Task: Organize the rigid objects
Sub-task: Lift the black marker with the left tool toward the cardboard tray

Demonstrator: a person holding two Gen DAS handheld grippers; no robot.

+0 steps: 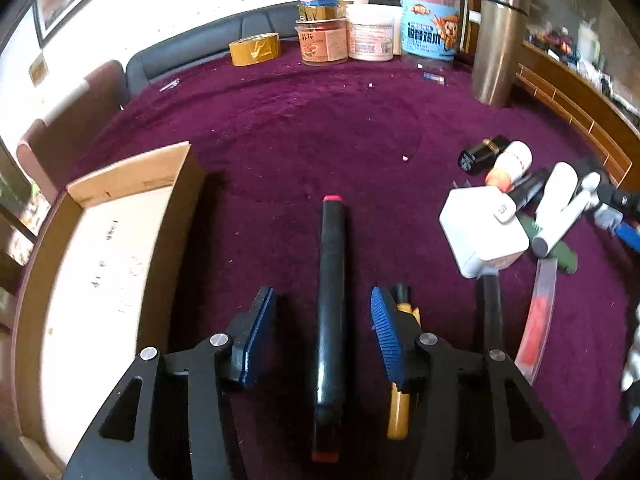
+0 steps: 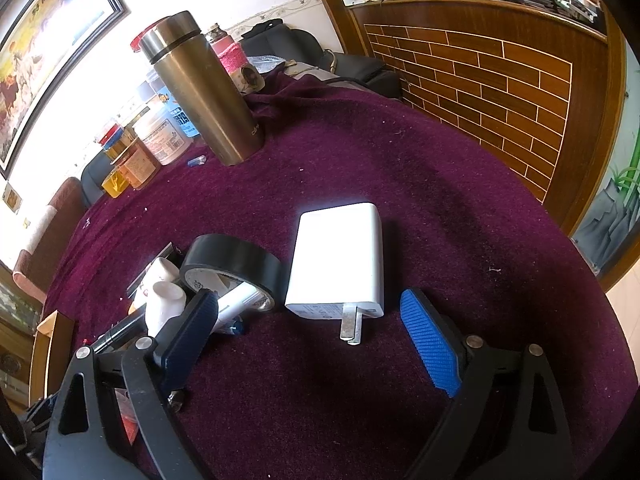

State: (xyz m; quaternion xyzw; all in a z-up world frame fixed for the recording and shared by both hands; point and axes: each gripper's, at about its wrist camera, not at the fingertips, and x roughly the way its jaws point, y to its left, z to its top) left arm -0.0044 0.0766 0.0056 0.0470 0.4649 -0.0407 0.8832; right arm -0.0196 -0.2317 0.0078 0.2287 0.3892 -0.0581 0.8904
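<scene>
My left gripper is open, its blue pads on either side of a black marker with red ends that lies on the purple cloth. An open cardboard box stands to its left. My right gripper is open around the pronged end of a white charger, which lies flat on the cloth. A black tape roll leans beside it on the left. A pile of small objects, with a white charger and white tubes, lies to the right in the left wrist view.
A steel flask stands at the back right, also in the right wrist view. Jars and a yellow tape roll line the far edge. A yellow-handled tool and a red-bladed cutter lie right of the left gripper.
</scene>
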